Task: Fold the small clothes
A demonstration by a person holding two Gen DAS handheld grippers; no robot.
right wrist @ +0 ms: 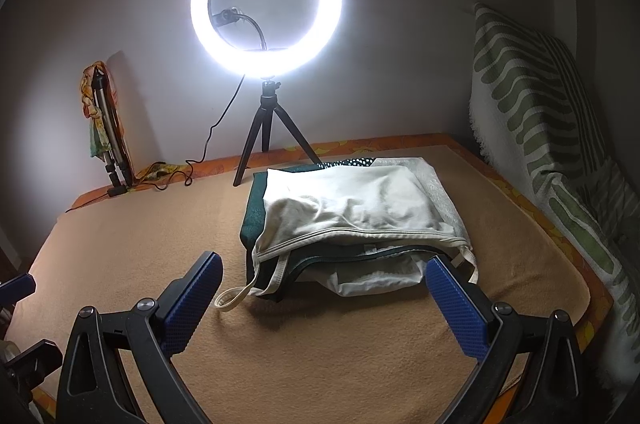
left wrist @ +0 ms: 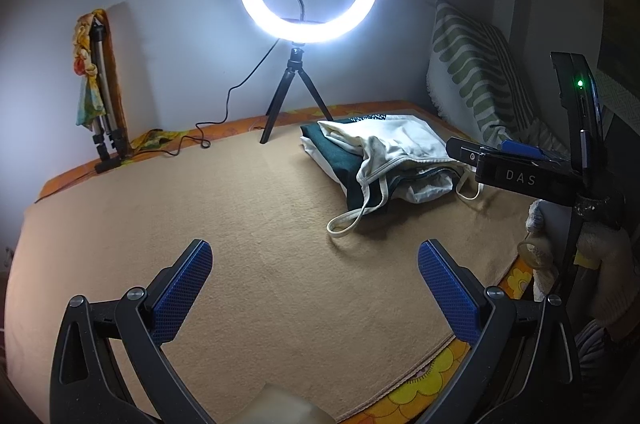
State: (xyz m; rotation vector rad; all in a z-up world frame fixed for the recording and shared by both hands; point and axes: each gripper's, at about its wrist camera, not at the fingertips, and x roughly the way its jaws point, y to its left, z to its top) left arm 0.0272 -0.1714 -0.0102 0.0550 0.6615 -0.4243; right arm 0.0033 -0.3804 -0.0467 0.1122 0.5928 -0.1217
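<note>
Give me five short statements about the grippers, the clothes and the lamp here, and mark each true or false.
1. Both the left gripper and the right gripper are open and hold nothing. True.
2. The white top lies on top of the pile of clothes. True.
3. The ring light is switched off. False: it glows brightly.
4. The pile rests on bare wood. False: it rests on a tan blanket.
5. A striped cushion leans at the right. True.
</note>
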